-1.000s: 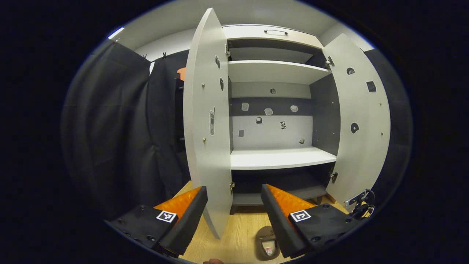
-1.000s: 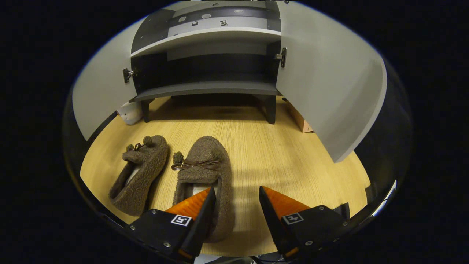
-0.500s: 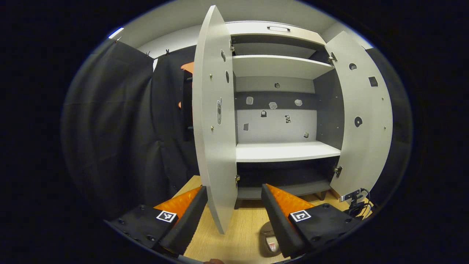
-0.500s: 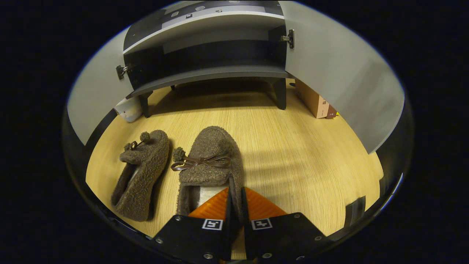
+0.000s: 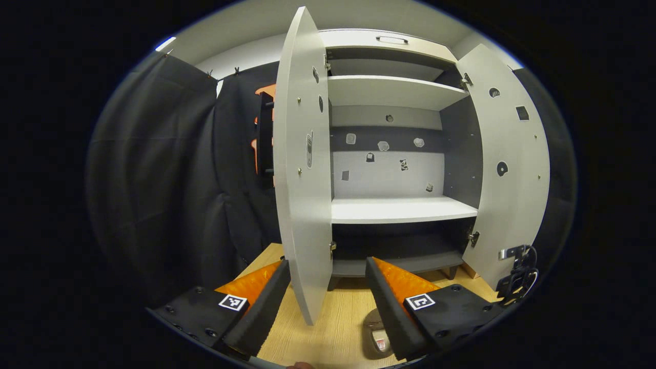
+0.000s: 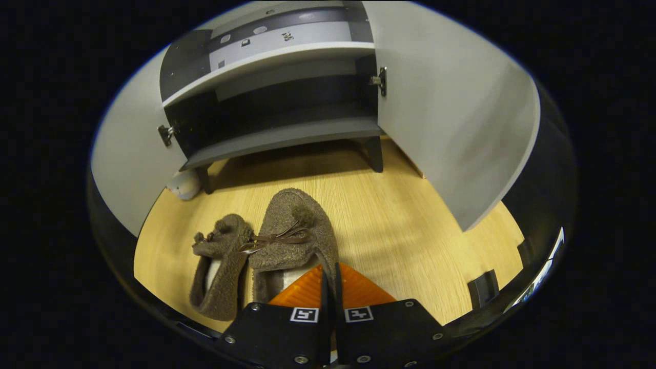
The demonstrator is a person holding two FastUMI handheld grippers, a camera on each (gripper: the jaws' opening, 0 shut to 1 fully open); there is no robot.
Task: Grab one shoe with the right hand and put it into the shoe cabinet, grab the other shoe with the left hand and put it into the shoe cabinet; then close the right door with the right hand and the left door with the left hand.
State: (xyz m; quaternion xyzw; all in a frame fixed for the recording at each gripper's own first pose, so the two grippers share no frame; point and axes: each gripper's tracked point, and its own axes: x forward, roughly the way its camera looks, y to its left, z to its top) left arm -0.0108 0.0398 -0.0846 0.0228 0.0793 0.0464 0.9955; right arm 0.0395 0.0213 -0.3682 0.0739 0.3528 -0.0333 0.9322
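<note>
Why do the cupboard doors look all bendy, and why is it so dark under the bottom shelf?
In the left gripper view the fisheye lens bows the straight left door and right door into curves. In the right gripper view the bottom compartment lies in shadow, the cabinet shades the floor, and the shoe looks sharp.

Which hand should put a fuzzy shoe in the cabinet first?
Right. The right gripper is already shut on the nearer shoe's side wall, facing the open cabinet. The left gripper is open and empty.
</note>
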